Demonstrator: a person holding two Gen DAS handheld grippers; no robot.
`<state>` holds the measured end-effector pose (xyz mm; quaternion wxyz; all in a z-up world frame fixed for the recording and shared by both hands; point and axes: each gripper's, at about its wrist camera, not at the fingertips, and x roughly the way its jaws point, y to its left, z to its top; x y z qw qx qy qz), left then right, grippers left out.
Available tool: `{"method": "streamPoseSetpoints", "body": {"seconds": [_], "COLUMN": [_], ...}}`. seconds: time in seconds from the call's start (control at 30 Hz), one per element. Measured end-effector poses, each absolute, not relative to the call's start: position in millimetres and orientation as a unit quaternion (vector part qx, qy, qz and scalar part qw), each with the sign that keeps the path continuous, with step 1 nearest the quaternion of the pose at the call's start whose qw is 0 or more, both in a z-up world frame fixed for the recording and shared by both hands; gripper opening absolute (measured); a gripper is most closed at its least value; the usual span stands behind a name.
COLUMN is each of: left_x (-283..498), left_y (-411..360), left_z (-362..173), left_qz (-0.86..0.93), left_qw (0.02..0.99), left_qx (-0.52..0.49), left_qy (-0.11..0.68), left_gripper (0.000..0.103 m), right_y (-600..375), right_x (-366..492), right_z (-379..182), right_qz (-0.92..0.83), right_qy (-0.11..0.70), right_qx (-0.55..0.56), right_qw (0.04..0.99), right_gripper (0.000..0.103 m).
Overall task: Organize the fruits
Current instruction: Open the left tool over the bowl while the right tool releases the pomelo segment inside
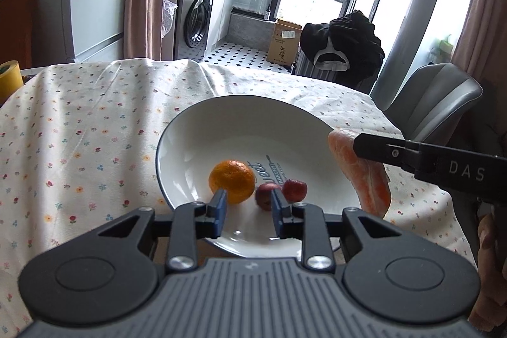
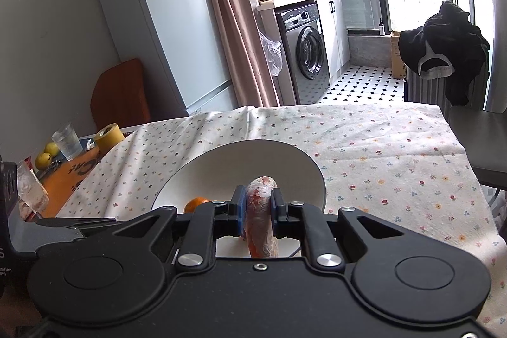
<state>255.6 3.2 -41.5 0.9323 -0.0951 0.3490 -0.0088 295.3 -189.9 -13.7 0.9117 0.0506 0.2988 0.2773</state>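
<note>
I have the right tongs (image 2: pixel 256 211) clamped on a long, curved, pale orange fruit (image 2: pixel 261 217) with a frosty or wrapped-looking skin; I can't say what kind it is. It hangs above the near right rim of the white plate (image 1: pixel 196 129), not yet touching it. From the left camera the same fruit (image 1: pixel 364 179) shows at the plate's right edge, pinched near its upper end, its lower end dangling just outside the rim.

My left tongs (image 1: pixel 248 206) stand apart with nothing between them, hovering over the near edge of the plate. Just past their tips, an orange (image 1: pixel 232 181) and two small dark red fruits (image 1: pixel 294 189) already lie in the plate, close together near its front.

The plate sits toward the middle of the surface, on a flowered cloth (image 1: pixel 79 132). At the far left corner, beyond the cloth, I see two yellow-green fruits (image 2: pixel 47 155) beside a glass (image 2: pixel 67 141) and a roll of tape (image 2: pixel 109 137).

I judge the job well along: three pieces are in, a fourth is about to be set down, and those two at the corner may remain to be fetched.
</note>
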Motion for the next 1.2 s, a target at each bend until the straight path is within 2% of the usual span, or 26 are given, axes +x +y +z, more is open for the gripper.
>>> {"method": "streamPoseSetpoints", "body": {"seconds": [0.2, 0.4, 0.6, 0.67, 0.73, 0.77, 0.97, 1.07, 1.2], "left_x": [247.6, 235.5, 225.1, 222.2, 218.9, 217.6, 207.6, 201.5, 191.2], "left_y": [21.9, 34.4, 44.1, 46.6, 49.0, 49.9, 51.7, 53.2, 53.2], "left_z": [-32.5, -29.1, -29.3, -29.6, -29.9, -30.2, -29.2, -27.3, -26.2], "left_qz": [0.012, 0.031, 0.046, 0.051, 0.058, 0.061, 0.075, 0.075, 0.077], "left_qw": [0.935, 0.936, 0.936, 0.935, 0.935, 0.935, 0.936, 0.937, 0.938], "left_qx": [-0.105, -0.108, -0.114, -0.117, -0.121, -0.122, -0.121, -0.124, -0.122], "left_qy": [0.338, 0.333, 0.331, 0.330, 0.328, 0.327, 0.323, 0.318, 0.314], "left_gripper": [0.028, 0.037, 0.052, 0.060, 0.068, 0.072, 0.078, 0.080, 0.083], "right_y": [-183.7, -177.1, -173.2, -173.6, -174.9, -176.4, -187.1, -190.2, -192.3], "right_x": [305.3, 311.9, 317.5, 322.5, 323.6, 322.3, 308.9, 299.5, 285.5], "right_z": [-18.8, -22.4, -22.5, -25.5, -28.1, -28.6, -29.5, -29.5, -25.8], "right_qz": [0.276, 0.275, 0.272, 0.268, 0.258, 0.250, 0.239, 0.239, 0.250], "right_qy": [0.302, 0.305, 0.300, 0.307, 0.311, 0.310, 0.312, 0.311, 0.304], "right_qx": [0.056, 0.062, 0.077, 0.082, 0.083, 0.080, 0.076, 0.076, 0.074], "right_qw": [0.911, 0.910, 0.911, 0.910, 0.911, 0.914, 0.917, 0.917, 0.916], "right_gripper": [0.014, 0.014, 0.014, 0.015, 0.024, 0.025, 0.034, 0.045, 0.069]}}
